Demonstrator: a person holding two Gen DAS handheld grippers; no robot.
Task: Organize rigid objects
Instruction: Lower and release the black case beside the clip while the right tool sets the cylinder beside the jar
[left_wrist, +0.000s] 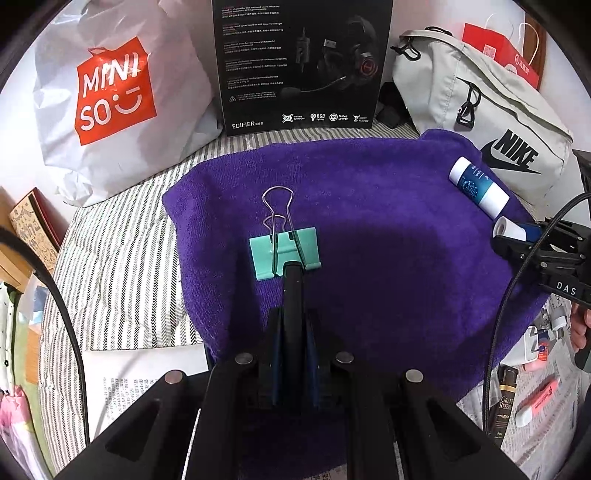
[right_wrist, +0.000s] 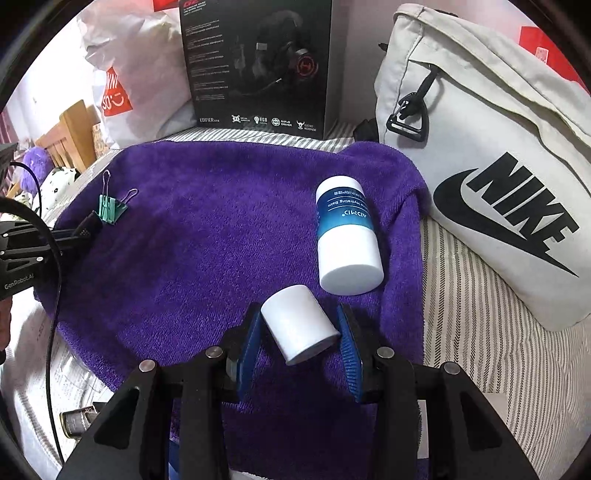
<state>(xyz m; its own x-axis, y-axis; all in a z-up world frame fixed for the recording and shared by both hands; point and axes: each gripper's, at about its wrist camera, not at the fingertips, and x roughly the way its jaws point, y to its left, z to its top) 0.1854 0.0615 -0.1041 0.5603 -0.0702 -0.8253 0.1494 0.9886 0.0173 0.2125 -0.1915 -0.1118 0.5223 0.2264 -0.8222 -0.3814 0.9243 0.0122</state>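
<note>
Towel (left_wrist: 369, 229) of purple terry, spread over a striped bedsheet (left_wrist: 122, 258), carries everything in play. Near its left edge lies a mint-green binder clip (left_wrist: 282, 254) with its wire handles (left_wrist: 277, 210) pointing toward the far edge; the left gripper (left_wrist: 293, 269) has its jaws pressed together at the clip's near end, apparently pinched on it, though the exact contact is hidden by the fingers. Toward the right edge, the right gripper (right_wrist: 301, 328) is clamped on a small white cylindrical cap (right_wrist: 299, 323), its blue ribbed pads (right_wrist: 349, 347) against the sides, the cap tilted with its open end toward the camera. Just beyond it, close but apart, lies a white-and-teal hydrating balm stick (right_wrist: 347, 236) on its side near the right edge, beside a grey Nike bag (right_wrist: 498, 166). A black Edifier headset box (left_wrist: 303, 62) stands past the far edge, with a Miniso shopping bag (left_wrist: 110, 92) to its left. Both task items look light and stiff. The clip is best held by its flat steel body, since the wire loops swing and would let it pivot. The cap is smooth plastic and round, so it may twist or slide; a grip across its middle, square to the axis, seems safest. The balm stick could roll on the soft pile if nudged.
</note>
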